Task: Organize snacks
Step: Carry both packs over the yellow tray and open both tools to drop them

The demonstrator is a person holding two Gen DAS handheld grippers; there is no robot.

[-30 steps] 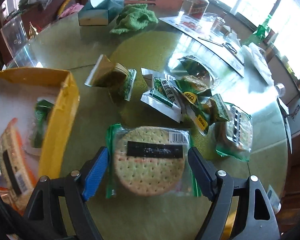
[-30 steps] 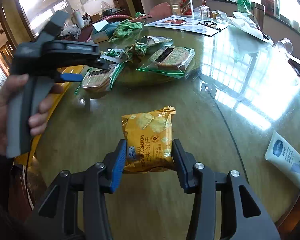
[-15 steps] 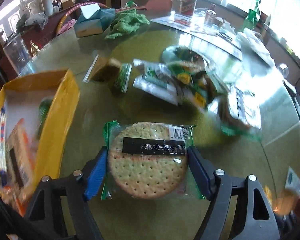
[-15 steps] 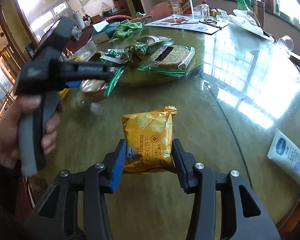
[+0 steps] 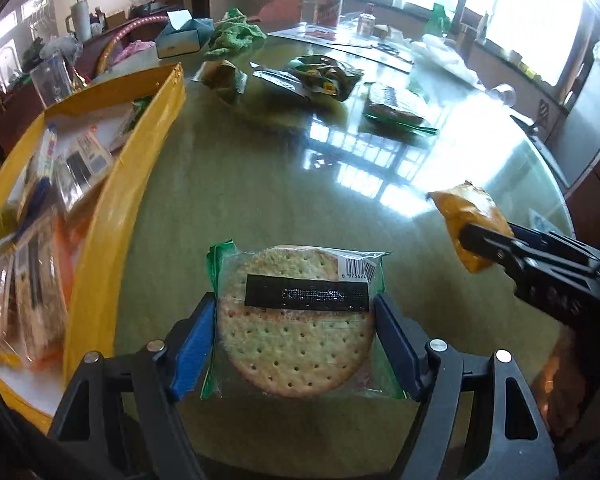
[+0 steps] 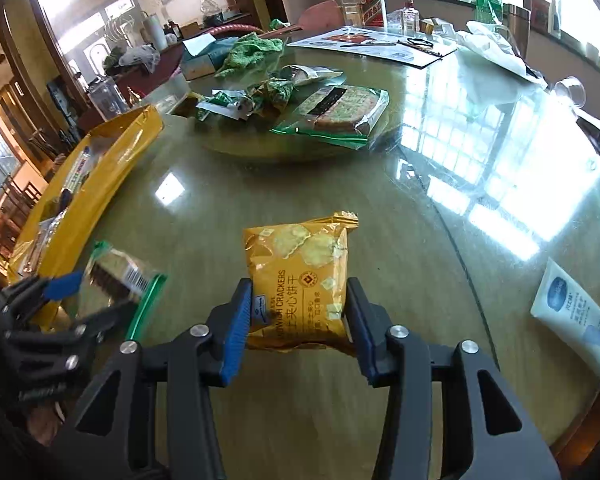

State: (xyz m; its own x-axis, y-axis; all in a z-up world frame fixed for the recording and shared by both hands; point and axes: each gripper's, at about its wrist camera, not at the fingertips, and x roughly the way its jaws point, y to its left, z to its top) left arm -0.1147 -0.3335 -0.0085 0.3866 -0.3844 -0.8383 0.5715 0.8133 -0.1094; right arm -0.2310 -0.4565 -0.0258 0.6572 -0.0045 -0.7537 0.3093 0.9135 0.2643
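We have the left gripper [image 5: 294,344] clenched on the round cracker pack [image 5: 296,320], low centre of the left view, and the right gripper [image 6: 300,320] clamped on the yellow sandwich-cracker bag [image 6: 300,280] — both off the worktop [image 6: 420,208]. The yellow box [image 5: 116,216] sits at the left edge; our grippers could collide there, or squeezing might crack the biscuits.

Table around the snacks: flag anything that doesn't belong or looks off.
A white tube that looks like a toiletry, not a snack, lies near the table's right edge. Nothing looks spilled or torn: the left gripper grips the round cracker pack, the right gripper the yellow sandwich cracker bag.
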